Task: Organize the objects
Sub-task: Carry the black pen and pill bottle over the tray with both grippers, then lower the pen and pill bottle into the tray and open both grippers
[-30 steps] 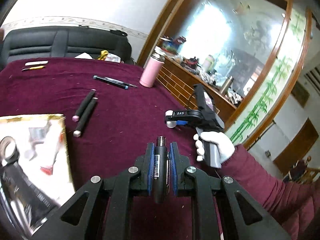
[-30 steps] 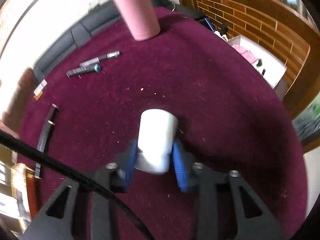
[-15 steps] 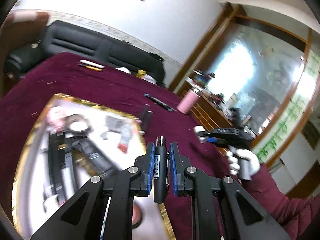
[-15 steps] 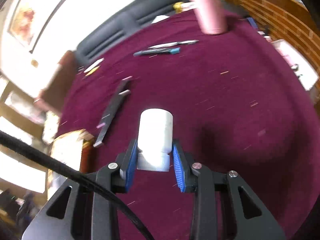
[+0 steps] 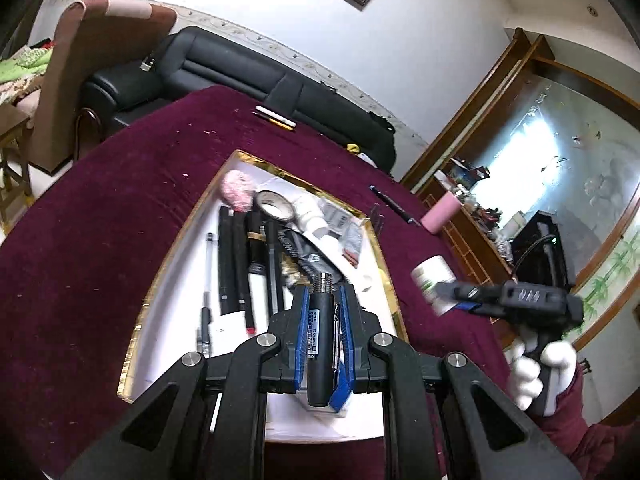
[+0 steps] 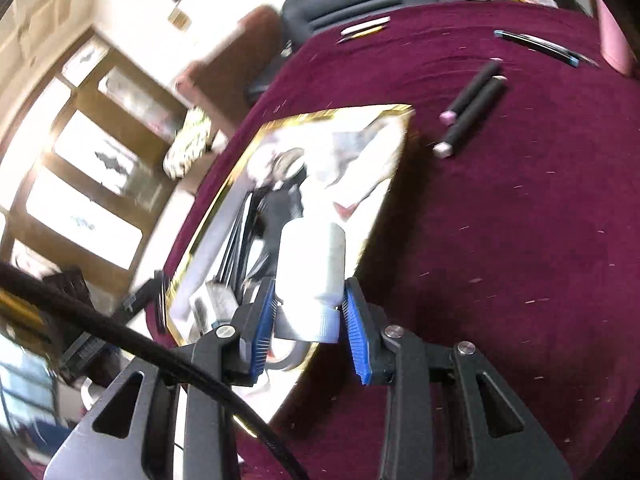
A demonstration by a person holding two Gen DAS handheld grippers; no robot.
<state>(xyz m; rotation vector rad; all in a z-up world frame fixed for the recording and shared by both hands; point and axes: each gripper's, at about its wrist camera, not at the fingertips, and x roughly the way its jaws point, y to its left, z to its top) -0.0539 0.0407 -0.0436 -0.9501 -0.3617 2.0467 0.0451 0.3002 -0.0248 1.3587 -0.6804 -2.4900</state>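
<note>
My left gripper [image 5: 323,312] is shut on a black marker pen [image 5: 320,340] with a threaded metal tip, held over the near part of a gold-rimmed white tray [image 5: 152,304] that holds pens, black sticks, a tape roll and a pink puff. My right gripper [image 6: 310,304] is shut on a white plastic bottle [image 6: 310,268], cap end toward the camera, above the tray's [image 6: 320,114] near right edge. In the left wrist view the right gripper [image 5: 452,294] with the white bottle [image 5: 430,276] hangs just right of the tray, held by a white-gloved hand [image 5: 536,372].
On the maroon cloth lie two black sticks with pale ends [image 6: 472,108], a dark pen with a blue tip [image 6: 536,46], a white and a yellow stick [image 5: 276,118] at the far edge, and a pink tumbler [image 5: 440,212]. A black sofa [image 5: 240,68] stands behind.
Both grippers have swung left, from bare cloth to over the tray, each keeping its object. The right gripper has come close beside the tray's right edge.
</note>
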